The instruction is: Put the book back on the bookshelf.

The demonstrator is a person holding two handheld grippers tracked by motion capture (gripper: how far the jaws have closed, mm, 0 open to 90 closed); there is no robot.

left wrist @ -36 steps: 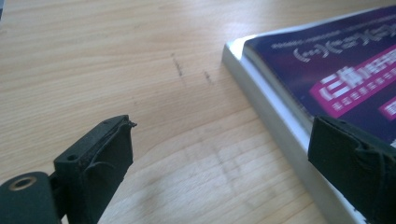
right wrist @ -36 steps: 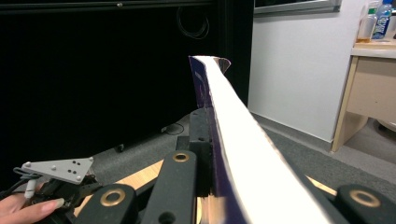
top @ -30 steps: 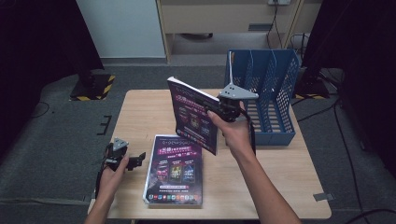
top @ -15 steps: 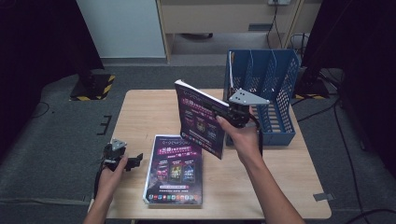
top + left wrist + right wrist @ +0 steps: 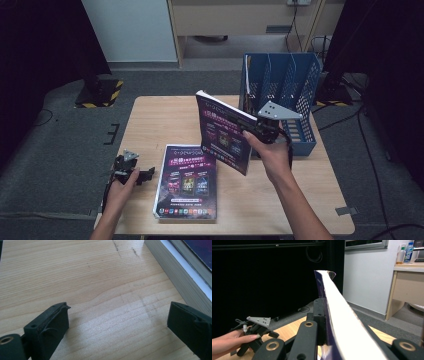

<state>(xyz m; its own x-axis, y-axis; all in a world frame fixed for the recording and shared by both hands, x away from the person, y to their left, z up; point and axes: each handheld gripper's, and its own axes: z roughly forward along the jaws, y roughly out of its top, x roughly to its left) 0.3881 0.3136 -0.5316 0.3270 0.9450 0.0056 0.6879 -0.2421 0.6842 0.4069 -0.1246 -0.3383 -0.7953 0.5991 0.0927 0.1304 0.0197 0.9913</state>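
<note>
In the high view my right gripper [image 5: 248, 131] is shut on the right edge of a purple-covered book [image 5: 222, 134], which it holds upright above the table just left of the blue file rack [image 5: 295, 87]. The right gripper view looks along the book's white page edge [image 5: 342, 315], clamped between the jaws of my right gripper [image 5: 328, 340]. A stack of like books [image 5: 187, 182] lies flat at the table's front. My left gripper [image 5: 145, 174] rests at the table's left edge, its jaws pointing at the stack. My left gripper [image 5: 120, 322] stands open over bare wood, with the stack's side [image 5: 172, 272] to its right.
The rack has several upright slots and stands at the table's back right corner. Between the stack and the rack lies bare wooden tabletop [image 5: 260, 200]. Farther off in the right gripper view, a hand holds the left gripper [image 5: 257, 332]. Dark floor surrounds the table.
My right gripper has carried the upright book to the right, closer to the blue rack, and slightly lower. The left gripper and the flat stack have not moved.
</note>
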